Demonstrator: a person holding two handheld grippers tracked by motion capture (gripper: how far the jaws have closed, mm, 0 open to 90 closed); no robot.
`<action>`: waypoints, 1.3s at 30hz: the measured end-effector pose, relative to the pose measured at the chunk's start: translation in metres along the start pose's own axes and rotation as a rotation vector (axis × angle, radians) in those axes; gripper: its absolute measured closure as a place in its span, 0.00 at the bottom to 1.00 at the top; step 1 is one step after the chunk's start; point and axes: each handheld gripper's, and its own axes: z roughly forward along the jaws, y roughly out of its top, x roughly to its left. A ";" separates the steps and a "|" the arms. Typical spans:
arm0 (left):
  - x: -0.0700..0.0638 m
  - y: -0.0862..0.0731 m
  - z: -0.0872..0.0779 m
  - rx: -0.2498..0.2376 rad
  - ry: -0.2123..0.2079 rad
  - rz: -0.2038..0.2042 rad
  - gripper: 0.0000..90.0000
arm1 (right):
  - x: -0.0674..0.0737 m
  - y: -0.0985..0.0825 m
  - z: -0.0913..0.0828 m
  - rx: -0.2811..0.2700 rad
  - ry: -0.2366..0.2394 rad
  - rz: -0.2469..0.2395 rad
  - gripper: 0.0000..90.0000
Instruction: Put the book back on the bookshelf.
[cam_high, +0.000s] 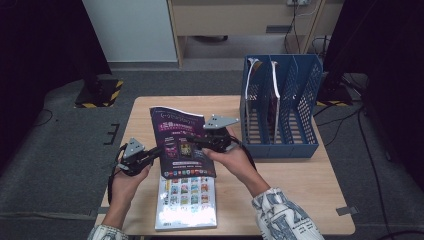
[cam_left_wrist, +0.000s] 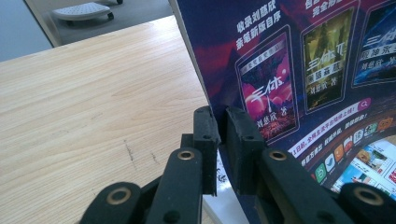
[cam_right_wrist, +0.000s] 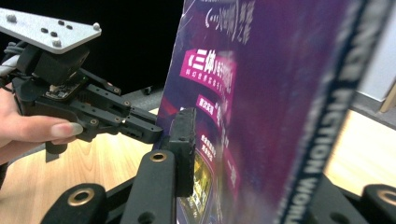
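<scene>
The purple magazine (cam_high: 180, 142) held up over the table is glossy printed paper, its smooth cover catching light, and the second magazine (cam_high: 186, 202) lying flat at the near edge is glossy too, with a bright glare patch across its cover. The table (cam_high: 295, 175) is pale wood with a fine straight grain and a smooth, matt finish, while the file rack (cam_high: 300, 105) at the far right looks like blue plastic with perforated walls. Both the left gripper (cam_high: 156, 151) and right gripper (cam_high: 196, 141) have matt black jaws with brass-coloured rivets, each topped by a dull grey metal-looking plate.
</scene>
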 end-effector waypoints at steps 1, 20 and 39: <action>0.000 0.000 0.000 0.000 0.000 0.000 0.92 | 0.000 -0.001 0.001 0.000 0.001 0.001 0.77; 0.002 -0.003 0.000 0.000 0.001 -0.011 0.92 | -0.005 -0.007 0.010 -0.028 0.028 0.034 0.79; 0.002 -0.004 0.000 -0.001 0.003 -0.010 0.92 | -0.005 -0.006 0.014 -0.011 0.014 0.033 0.93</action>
